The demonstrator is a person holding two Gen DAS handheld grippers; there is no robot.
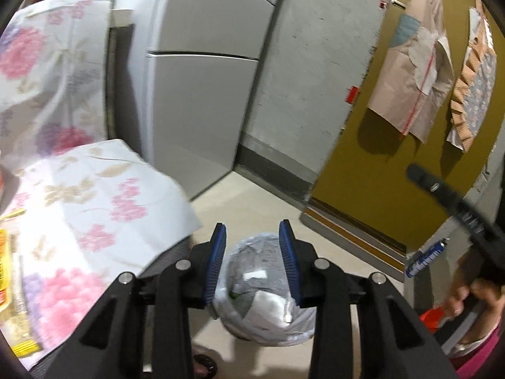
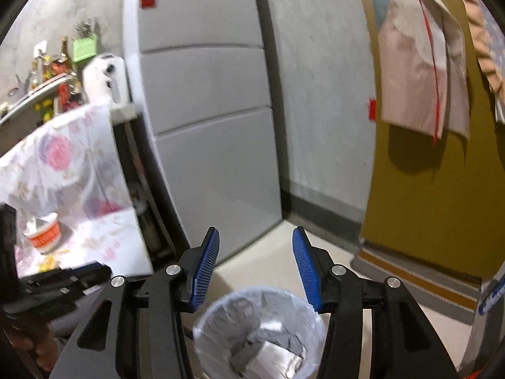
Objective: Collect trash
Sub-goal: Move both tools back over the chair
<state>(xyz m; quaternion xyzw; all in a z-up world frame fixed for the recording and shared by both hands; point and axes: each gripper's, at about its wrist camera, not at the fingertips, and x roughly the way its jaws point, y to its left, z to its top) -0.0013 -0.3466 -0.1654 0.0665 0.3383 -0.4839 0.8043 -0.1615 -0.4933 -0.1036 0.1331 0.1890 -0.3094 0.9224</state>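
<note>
A trash bin lined with a white plastic bag (image 1: 263, 297) stands on the floor below both grippers; it also shows in the right wrist view (image 2: 258, 334), with pale wrappers inside. My left gripper (image 1: 253, 246) is open and empty above the bin. My right gripper (image 2: 255, 252) is open and empty above the bin's rim. A red-and-white paper cup (image 2: 44, 232) with crumpled trash in it stands on the floral tablecloth (image 2: 110, 246) at the left. Yellow wrappers (image 1: 6, 271) lie on the tablecloth at the far left of the left wrist view.
A grey fridge (image 2: 205, 110) stands behind the table (image 1: 104, 195). A mustard door (image 1: 378, 164) with hanging aprons (image 1: 413, 72) is at right. A concrete wall (image 2: 322, 94) is between them. Cluttered shelves (image 2: 53, 72) are at far left. The right gripper (image 1: 454, 208) shows at right.
</note>
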